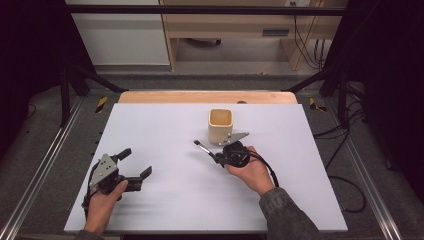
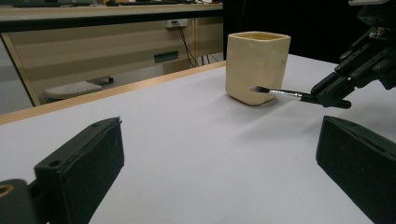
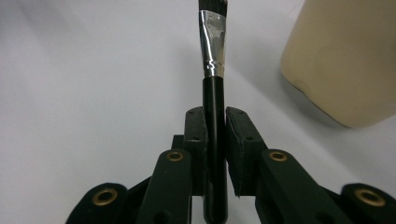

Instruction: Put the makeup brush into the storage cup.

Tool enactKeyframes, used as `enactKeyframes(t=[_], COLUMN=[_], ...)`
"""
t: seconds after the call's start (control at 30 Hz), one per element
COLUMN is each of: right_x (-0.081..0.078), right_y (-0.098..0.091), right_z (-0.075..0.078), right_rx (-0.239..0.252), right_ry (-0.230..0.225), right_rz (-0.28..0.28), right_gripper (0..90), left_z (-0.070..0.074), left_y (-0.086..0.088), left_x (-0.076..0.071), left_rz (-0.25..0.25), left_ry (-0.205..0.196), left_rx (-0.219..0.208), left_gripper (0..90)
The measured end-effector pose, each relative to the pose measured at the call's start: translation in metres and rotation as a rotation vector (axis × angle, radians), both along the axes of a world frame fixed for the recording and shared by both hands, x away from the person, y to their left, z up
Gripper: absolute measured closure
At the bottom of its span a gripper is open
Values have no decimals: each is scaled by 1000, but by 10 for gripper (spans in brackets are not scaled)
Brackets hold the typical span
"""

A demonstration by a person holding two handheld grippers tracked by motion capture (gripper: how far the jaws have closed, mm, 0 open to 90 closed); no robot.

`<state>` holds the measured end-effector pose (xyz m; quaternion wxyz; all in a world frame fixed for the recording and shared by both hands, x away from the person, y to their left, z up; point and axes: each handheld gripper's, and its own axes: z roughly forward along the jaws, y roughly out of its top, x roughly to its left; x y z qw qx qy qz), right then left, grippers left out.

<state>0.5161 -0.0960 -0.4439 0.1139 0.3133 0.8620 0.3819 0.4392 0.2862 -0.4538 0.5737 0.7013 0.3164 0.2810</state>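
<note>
High view: white rectangular tabletop [image 1: 165, 200] with a pale wood strip along its far edge. Cream square-sided ceramic cup [image 1: 220, 125] stands upright, centre of frame, slightly right and toward the far side.

Right gripper [image 1: 216, 157], lower centre-right of frame, held in the person's right hand [image 1: 252, 171]; grey three-cornered plate points toward the cup. Its fingers are clenched on a small paintbrush with black handle and silver ferrule [image 1: 205, 149]. Brush points up-left in the frame, tip just left of the cup base and apart from it.

Left gripper [image 1: 135, 164], lower left of frame, held in the left hand [image 1: 102, 205]. Fingers released, spread wide, nothing between them. Well apart from the cup and brush.

Left gripper view: both black fingers [image 2: 81, 170] at the bottom corners, bare tabletop between them. Cup [image 2: 256, 66] upper centre-right. Brush [image 2: 278, 92] lies roughly level, bristle end overlapping the cup's lower front in the picture; contact cannot be told from here. Right gripper [image 2: 334, 97] enters from the upper right.

Right gripper view: fingers [image 3: 196, 144] pressed on both sides of the black handle [image 3: 215, 121], ferrule and dark bristles rising to the top edge. Cup wall [image 3: 345, 60] at upper right, beside the brush, not touching.
</note>
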Motion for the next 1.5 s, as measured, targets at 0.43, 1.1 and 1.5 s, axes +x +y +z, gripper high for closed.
enactKeyframes(t=[0.43, 1.1, 1.5], right_x=[-5, -17, -21], right_y=[-17, -17, -18], right_z=[-6, -3, 3], right_rx=[120, 244, 281], right_ry=[-29, -126, -198], right_rz=[-50, -85, -110], right_gripper=[795, 795, 795], left_z=[-1, 1, 1], left_y=[3, 13, 16], left_x=[0, -1, -1], left_rz=[9, 52, 67], left_ry=[8, -1, -2], left_rx=[-18, -54, -64], left_gripper=[6, 7, 8])
